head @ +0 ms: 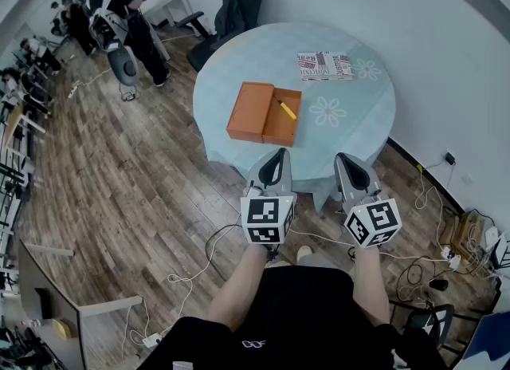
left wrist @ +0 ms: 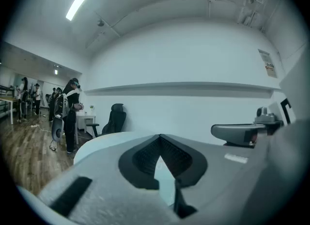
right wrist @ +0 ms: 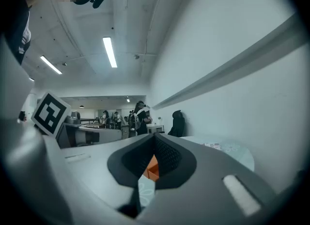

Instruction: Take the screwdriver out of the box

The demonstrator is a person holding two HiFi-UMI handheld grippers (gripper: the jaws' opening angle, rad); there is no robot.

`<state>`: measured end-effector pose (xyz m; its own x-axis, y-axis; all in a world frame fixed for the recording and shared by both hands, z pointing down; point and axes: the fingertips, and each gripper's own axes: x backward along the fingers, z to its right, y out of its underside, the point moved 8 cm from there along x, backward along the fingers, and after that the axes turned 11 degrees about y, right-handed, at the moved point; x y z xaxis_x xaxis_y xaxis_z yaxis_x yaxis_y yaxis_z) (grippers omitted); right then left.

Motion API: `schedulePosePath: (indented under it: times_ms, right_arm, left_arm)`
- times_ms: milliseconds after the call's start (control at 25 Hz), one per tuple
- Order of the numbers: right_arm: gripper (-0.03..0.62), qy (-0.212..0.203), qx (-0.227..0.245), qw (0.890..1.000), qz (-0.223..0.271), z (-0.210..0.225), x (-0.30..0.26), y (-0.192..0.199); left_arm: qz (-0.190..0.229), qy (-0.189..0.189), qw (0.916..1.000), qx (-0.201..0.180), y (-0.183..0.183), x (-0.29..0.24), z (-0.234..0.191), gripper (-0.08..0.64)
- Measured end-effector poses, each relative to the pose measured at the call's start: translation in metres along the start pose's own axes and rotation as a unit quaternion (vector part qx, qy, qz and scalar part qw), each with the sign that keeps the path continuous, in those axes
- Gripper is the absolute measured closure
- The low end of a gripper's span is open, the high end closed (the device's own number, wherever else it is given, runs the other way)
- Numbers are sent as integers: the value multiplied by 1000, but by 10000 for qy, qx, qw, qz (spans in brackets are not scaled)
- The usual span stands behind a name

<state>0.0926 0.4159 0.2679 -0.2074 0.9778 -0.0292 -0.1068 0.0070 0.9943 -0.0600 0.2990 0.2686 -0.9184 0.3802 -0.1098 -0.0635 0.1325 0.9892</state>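
An open orange box (head: 263,113) lies on the round table (head: 351,133) with its pale blue cloth, the lid folded out to the left. A yellow-handled screwdriver (head: 287,108) rests in the box's right half. Both grippers hover side by side just short of the table's near edge, pointing at it, well back from the box. My left gripper (head: 276,155) has its jaws together and holds nothing; its tips (left wrist: 160,136) meet in its own view. My right gripper (head: 344,159) is also shut and empty, and a sliver of the orange box (right wrist: 152,167) shows below its closed tips (right wrist: 155,136).
A magazine (head: 324,65) lies at the table's far side. A black office chair (head: 235,1) stands behind the table. A person (head: 119,17) stands on the wooden floor at far left. Cables and a power strip (head: 446,258) lie by the right wall.
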Motion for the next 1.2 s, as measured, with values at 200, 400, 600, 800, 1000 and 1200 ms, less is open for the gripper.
schedulePosePath:
  times_ms: [200, 400, 600, 800, 1000, 1200]
  right_arm:
    - [586, -75, -15, 9999, 128, 16, -8, -4]
    - [584, 76, -196, 9995, 222, 43, -15, -5]
    - [584, 66, -295, 9991, 304, 71, -25, -11]
    - [584, -227, -189, 9991, 306, 88, -52, -16]
    - [584, -597, -50, 9968, 531, 93, -102, -41]
    - [584, -646, -121, 9959, 628, 101, -156, -46]
  left_arm:
    - [-33, -38, 10000, 66, 2, -18, 2, 555]
    - [-5, -201, 9997, 139, 5, -32, -1, 555]
    - [99, -470, 9986, 201, 5, -46, -7, 555]
    - [222, -755, 9968, 141, -2, -58, -16, 555]
    - [291, -1012, 9944, -94, -27, -74, -46, 555]
    - [287, -1113, 9933, -131, -30, -106, -83, 555]
